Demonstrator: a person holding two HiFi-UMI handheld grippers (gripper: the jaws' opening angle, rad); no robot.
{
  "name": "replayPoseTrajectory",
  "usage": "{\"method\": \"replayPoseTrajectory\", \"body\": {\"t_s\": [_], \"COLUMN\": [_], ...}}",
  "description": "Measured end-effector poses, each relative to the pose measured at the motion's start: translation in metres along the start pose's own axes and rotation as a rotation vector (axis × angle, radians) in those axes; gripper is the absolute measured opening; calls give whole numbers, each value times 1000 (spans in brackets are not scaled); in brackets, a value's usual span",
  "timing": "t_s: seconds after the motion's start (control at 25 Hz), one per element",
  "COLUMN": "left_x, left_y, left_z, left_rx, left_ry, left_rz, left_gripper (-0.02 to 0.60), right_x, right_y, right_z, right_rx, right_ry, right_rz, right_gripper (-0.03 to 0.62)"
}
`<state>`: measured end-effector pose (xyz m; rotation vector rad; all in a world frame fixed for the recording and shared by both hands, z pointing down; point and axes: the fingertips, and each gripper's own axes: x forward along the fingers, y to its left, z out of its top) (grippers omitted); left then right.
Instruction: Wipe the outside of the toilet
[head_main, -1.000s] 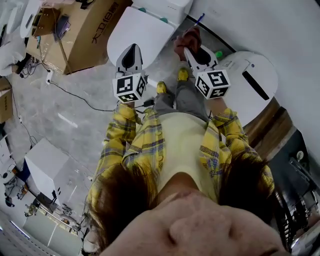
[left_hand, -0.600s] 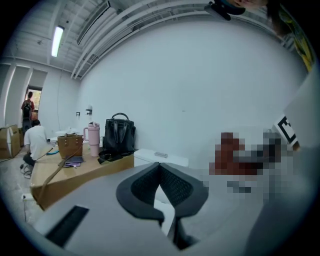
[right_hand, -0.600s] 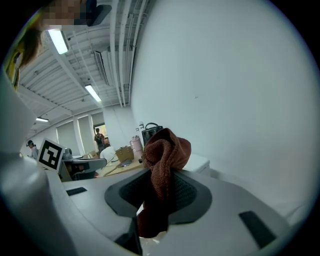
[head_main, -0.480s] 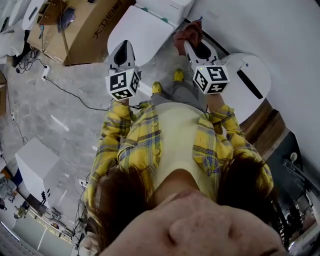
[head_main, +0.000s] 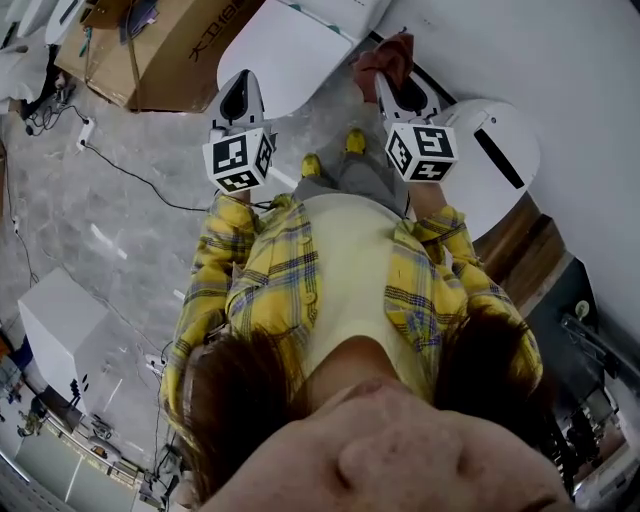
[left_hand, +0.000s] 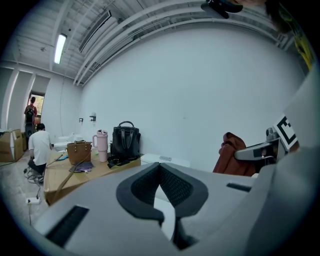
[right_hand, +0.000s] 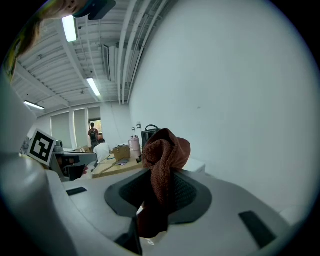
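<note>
The white toilet (head_main: 285, 45) stands ahead of my feet in the head view, its lid down, and its tank (left_hand: 165, 160) shows in the left gripper view. My left gripper (head_main: 240, 82) hovers just before the lid's near edge; its jaws (left_hand: 160, 167) are shut with nothing between them. My right gripper (head_main: 386, 85) is shut on a reddish-brown cloth (head_main: 385, 55), held to the right of the toilet near the wall. The cloth (right_hand: 165, 150) bunches above the right gripper (right_hand: 159, 172) and hangs down between the pads. It also shows as a lump (left_hand: 232, 152) in the left gripper view.
A large cardboard box (head_main: 170, 50) sits left of the toilet with a black handbag (left_hand: 125, 142) and a pink tumbler (left_hand: 100, 145) on it. A second white rounded unit (head_main: 495, 155) is at the right by the wall (head_main: 560, 60). A cable (head_main: 140, 175) crosses the floor.
Both grippers have shifted slightly forward, toward the toilet and the wall. The cloth stays clamped in the right gripper. The left gripper stays shut.
</note>
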<state>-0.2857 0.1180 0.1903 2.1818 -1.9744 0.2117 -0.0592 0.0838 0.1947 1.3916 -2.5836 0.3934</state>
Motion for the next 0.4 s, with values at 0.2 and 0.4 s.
{"method": "replayPoseTrajectory", "body": {"t_s": [0.2,0.4], "left_x": [-24,-42], "left_y": [9,15], "left_z": [-15,-26], "left_rx": [-11,3], "left_ry": [18,26], "left_rz": [-34,-69], "left_gripper": [2,2], "right_x": [-22,-39], "right_y": [18,38], "right_z": [-17,-31], "right_rx": [19,53], "right_ry": [18,18], "right_rz": [-49,-86], "right_gripper": [120,121]}}
